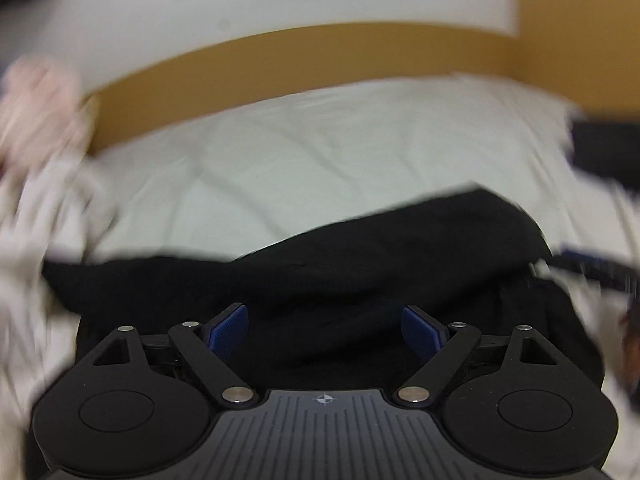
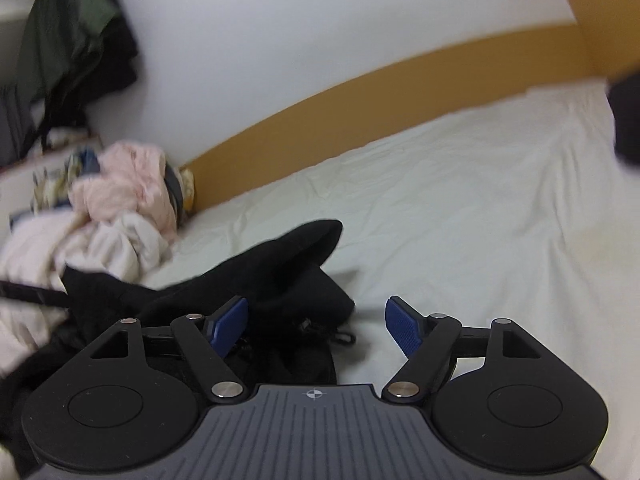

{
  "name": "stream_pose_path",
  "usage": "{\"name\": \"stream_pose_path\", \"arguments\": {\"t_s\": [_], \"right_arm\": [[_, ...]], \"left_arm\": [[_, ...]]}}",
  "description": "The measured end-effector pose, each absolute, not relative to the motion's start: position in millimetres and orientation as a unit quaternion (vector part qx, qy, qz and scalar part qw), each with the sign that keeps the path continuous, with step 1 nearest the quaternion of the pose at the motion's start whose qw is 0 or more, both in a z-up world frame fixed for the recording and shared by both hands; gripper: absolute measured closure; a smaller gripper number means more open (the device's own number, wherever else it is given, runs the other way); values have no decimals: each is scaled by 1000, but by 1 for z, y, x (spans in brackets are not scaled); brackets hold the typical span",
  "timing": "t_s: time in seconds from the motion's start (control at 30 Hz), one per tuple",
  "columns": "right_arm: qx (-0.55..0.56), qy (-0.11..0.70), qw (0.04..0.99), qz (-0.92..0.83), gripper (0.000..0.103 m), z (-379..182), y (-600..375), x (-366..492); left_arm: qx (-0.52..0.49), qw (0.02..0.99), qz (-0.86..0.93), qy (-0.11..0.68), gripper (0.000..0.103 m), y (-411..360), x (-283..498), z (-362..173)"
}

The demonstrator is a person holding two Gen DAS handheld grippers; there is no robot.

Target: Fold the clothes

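Observation:
A black garment (image 1: 360, 256) lies crumpled on the white bed sheet (image 1: 280, 160). In the left wrist view my left gripper (image 1: 323, 322) hangs over its middle, jaws wide apart, blue pads (image 1: 226, 330) clear of the cloth. The right wrist view shows the same black garment (image 2: 276, 280) with one end sticking up towards the wall. My right gripper (image 2: 316, 320) stands open over its right edge, the left pad (image 2: 228, 322) above the cloth and the right pad (image 2: 402, 326) above bare sheet (image 2: 460, 220). Nothing is gripped.
A heap of pink and cream clothes (image 2: 116, 216) lies at the left by the wooden bed frame (image 2: 360, 108). Dark clothes (image 2: 80, 40) hang on the wall at upper left. A dark object (image 2: 626, 116) sits at the right edge.

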State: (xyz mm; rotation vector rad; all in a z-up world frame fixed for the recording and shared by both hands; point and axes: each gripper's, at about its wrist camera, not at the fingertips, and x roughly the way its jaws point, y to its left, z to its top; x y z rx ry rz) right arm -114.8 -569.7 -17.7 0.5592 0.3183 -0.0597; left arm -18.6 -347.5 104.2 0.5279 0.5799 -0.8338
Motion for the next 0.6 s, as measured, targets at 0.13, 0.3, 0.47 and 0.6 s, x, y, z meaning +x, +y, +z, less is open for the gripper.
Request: {"name": "stream_pose_path", "arguments": {"t_s": [0.13, 0.3, 0.47, 0.6], "right_arm": [[357, 137, 924, -1, 25, -35, -580, -130], [402, 126, 907, -9, 25, -47, -582, -139], [409, 124, 904, -7, 25, -50, -575, -137], [412, 124, 903, -11, 25, -54, -575, -137]], "left_arm": [[312, 804, -439, 254, 19, -397, -31, 86], [337, 799, -426, 258, 26, -439, -26, 58], [272, 827, -394, 295, 96, -450, -5, 59], [227, 873, -352, 250, 98, -441, 5, 79]]}}
